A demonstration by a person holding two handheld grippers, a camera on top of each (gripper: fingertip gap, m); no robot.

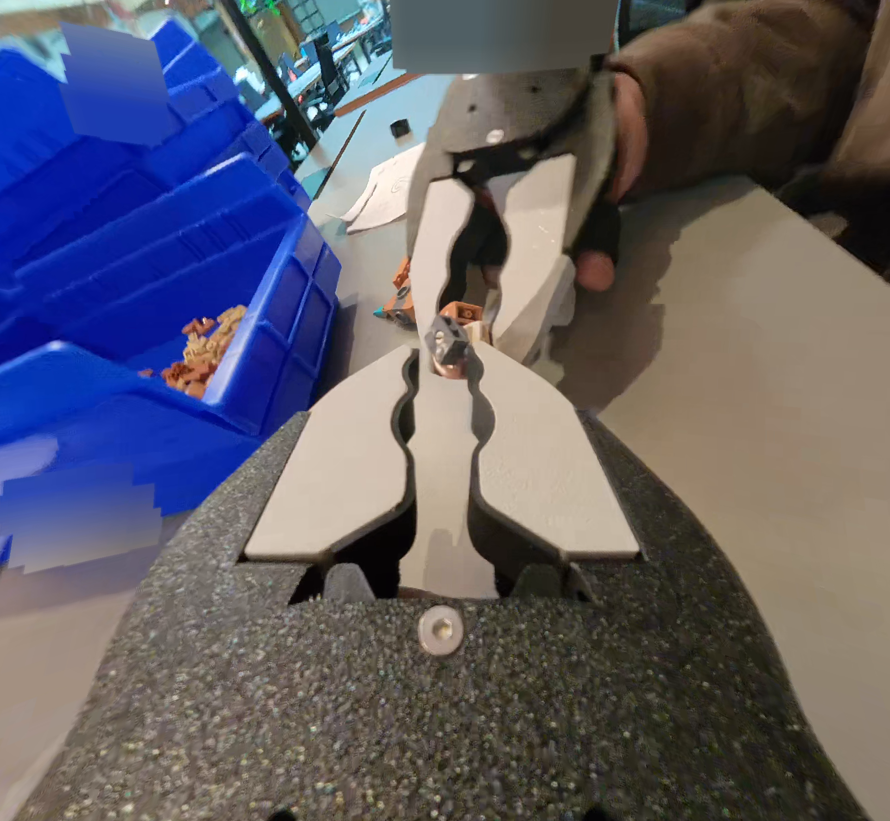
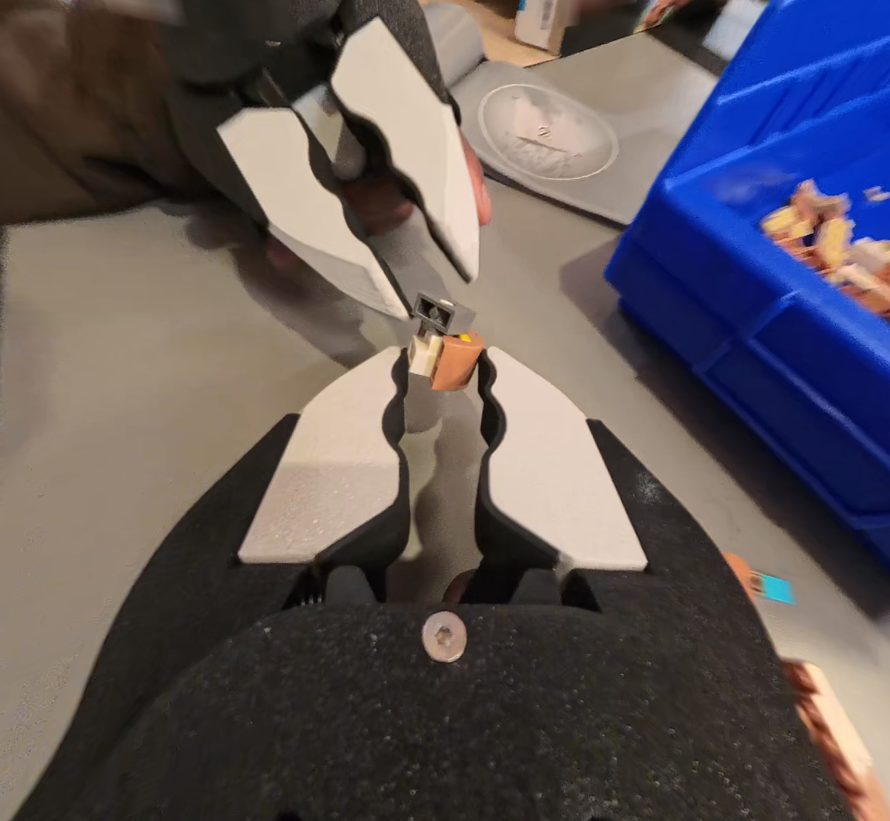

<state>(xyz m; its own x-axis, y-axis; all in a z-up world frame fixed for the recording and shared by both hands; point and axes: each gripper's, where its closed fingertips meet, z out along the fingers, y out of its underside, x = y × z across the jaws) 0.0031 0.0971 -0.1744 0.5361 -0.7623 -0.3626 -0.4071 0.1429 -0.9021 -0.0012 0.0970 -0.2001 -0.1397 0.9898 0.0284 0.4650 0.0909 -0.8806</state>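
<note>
Right wrist view: the right hand-held gripper (image 2: 445, 357) is pinching a small cluster of snapped-together plastic toy bricks (image 2: 455, 362) at the very ends of its fingers. One pad is pressing on the cream piece and the other on the orange-brown block, while the dark grey brick is sticking up beyond the tips. The cluster is hanging in the air above the grey counter (image 2: 144, 364), between the two tools.

The left hand-held gripper (image 2: 438, 290) is reaching in from the opposite side with its fingers spread. One fingertip (image 2: 397, 307) is touching the end of the grey brick, and the other is standing clear of it, so nothing is being gripped there.

The hold looks shallow and sits across a seam between two pieces. It seems wise to be squeezing evenly and pushing any force straight along the studs — a sideways nudge on the grey brick could lever the cluster out of the tips. The big blue plastic bin (image 2: 722, 316) of loose tan and brown bricks (image 2: 828, 239) is sitting well off to the side.
</note>
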